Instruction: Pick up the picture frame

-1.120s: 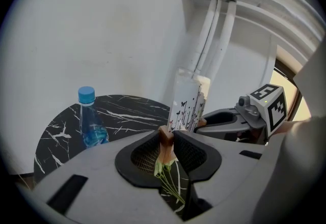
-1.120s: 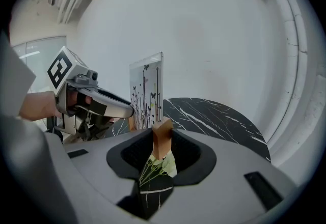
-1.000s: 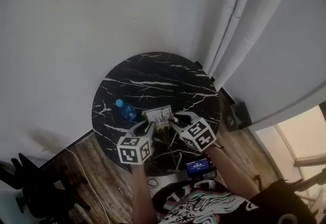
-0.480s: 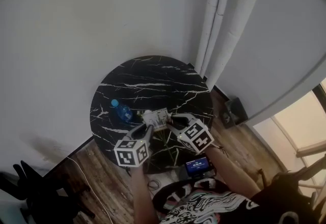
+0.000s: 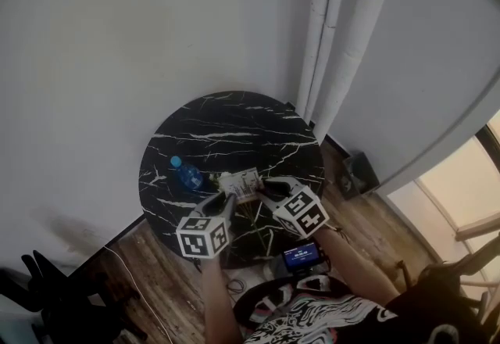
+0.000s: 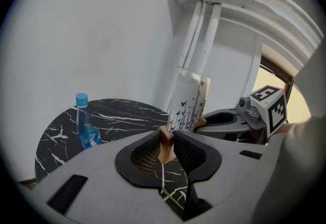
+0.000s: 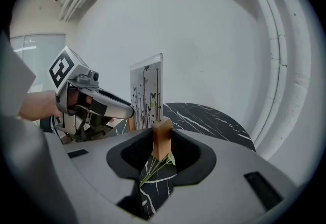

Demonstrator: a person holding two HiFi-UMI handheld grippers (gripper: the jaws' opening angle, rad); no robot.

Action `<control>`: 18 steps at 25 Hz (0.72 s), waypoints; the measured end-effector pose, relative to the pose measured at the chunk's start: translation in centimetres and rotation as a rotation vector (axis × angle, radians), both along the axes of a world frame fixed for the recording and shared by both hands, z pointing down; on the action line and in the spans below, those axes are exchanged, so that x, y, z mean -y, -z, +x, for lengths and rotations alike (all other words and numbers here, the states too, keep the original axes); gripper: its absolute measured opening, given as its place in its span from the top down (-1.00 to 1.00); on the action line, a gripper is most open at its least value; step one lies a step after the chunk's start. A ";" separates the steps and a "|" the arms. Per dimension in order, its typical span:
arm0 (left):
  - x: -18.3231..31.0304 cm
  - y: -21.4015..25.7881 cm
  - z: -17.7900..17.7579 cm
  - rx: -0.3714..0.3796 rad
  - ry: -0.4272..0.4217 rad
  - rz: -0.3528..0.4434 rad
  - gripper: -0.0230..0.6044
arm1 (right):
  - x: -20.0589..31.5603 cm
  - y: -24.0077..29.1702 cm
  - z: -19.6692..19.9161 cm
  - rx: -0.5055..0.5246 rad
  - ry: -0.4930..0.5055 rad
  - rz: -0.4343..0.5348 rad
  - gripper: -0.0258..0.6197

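Note:
The picture frame is a clear upright panel printed with butterflies and grasses, set on a wooden base. It hangs just above the round black marble table. My left gripper is shut on the left end of the base, with the panel rising beyond its jaws. My right gripper is shut on the right end of the base, the panel standing edge-on behind it. Each gripper shows in the other's view, the right gripper and the left gripper.
A blue-capped water bottle stands on the table left of the frame, also in the left gripper view. Green sprigs lie under the jaws. White pipes run up the wall behind. A lit device and a dark box sit on the wooden floor.
Both grippers have carried the frame slightly up and across the table, still gripping its base. The bottle stays in place.

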State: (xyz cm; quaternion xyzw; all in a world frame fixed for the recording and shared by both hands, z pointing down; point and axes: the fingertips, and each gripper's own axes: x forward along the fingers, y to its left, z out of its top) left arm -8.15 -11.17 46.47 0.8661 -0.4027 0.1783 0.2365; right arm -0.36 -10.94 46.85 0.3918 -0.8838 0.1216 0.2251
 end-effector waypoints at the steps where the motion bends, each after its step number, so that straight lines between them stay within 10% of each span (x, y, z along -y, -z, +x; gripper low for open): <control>1: 0.0 0.1 -0.1 -0.008 0.003 -0.002 0.63 | 0.0 0.2 -0.1 0.008 -0.001 0.001 0.57; 18: -0.6 1.0 0.7 -0.137 -0.009 -0.034 0.63 | -0.8 1.0 1.0 0.055 -0.041 0.004 0.58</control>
